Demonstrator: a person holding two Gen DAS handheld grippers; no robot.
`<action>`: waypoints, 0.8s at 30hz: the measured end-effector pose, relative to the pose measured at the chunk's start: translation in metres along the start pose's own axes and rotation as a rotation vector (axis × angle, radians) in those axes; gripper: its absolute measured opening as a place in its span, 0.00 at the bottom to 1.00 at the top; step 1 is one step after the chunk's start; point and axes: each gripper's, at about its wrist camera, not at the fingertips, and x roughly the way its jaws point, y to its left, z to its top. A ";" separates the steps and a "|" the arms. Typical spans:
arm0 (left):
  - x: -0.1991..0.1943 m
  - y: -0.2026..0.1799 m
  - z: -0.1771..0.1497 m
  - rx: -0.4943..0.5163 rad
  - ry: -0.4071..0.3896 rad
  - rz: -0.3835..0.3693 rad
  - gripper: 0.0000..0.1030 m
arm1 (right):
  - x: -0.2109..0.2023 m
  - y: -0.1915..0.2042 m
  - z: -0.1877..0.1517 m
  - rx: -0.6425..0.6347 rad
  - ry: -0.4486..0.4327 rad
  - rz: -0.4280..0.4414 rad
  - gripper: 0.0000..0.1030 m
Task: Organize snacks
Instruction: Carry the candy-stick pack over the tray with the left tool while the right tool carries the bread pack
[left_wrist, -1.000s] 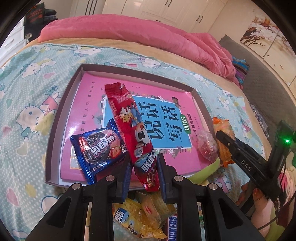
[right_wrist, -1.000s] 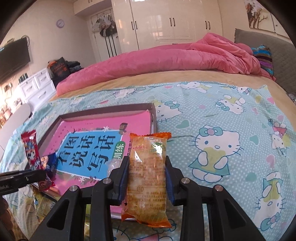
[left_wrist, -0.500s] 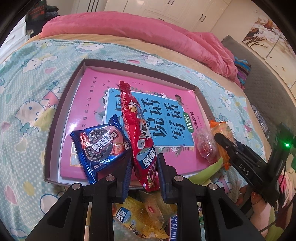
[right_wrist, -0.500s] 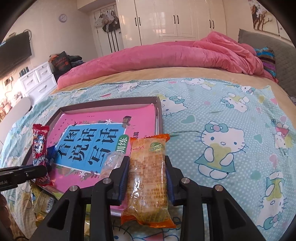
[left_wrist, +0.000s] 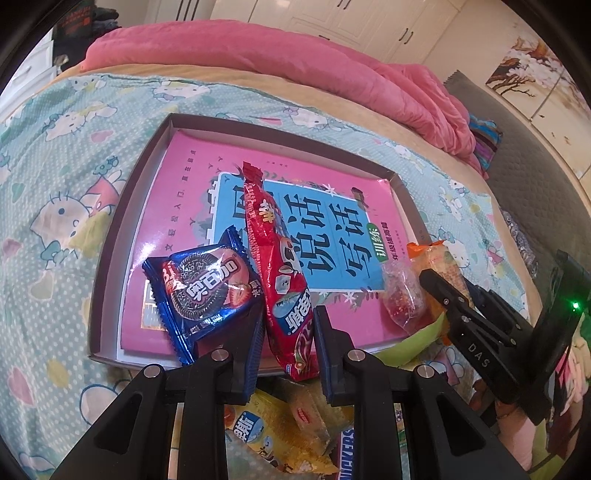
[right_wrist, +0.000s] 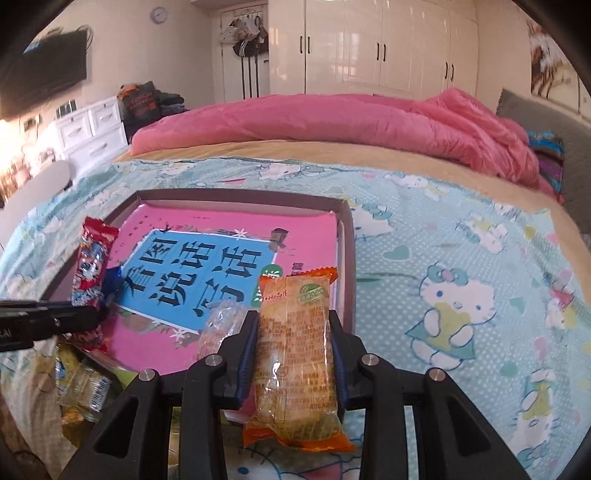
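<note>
Crinkly red wrapper (left_wrist: 279, 273) clamped in left gripper (left_wrist: 288, 332) jaws, glossy orange packet (right_wrist: 293, 350) clamped in right gripper (right_wrist: 293, 350) jaws.

The long red snack packet (left_wrist: 275, 258) is glossy plastic film with crimped ends, and the blue cookie packet (left_wrist: 205, 286) has the same shiny film. The orange-ended clear wrapper (right_wrist: 295, 354) is smooth, see-through plastic. The pink book (left_wrist: 184, 177) has a glossy paper cover inside a matt brown cardboard box lid (left_wrist: 122, 206). The printed cartoon bedsheet (right_wrist: 461, 280) is matt woven cloth; the pink quilt (right_wrist: 332, 118) looks soft. Matt black plastic fingers (left_wrist: 332, 354) carry bright metal screws.
</note>
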 end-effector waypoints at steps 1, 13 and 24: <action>0.000 0.000 0.000 -0.001 0.001 0.000 0.26 | 0.001 -0.003 0.000 0.021 0.002 0.018 0.34; 0.007 -0.004 0.006 0.004 0.010 0.006 0.26 | 0.008 -0.013 -0.003 0.141 0.031 0.167 0.34; 0.013 -0.009 0.006 0.009 0.018 0.006 0.26 | 0.011 -0.015 -0.003 0.157 0.048 0.155 0.34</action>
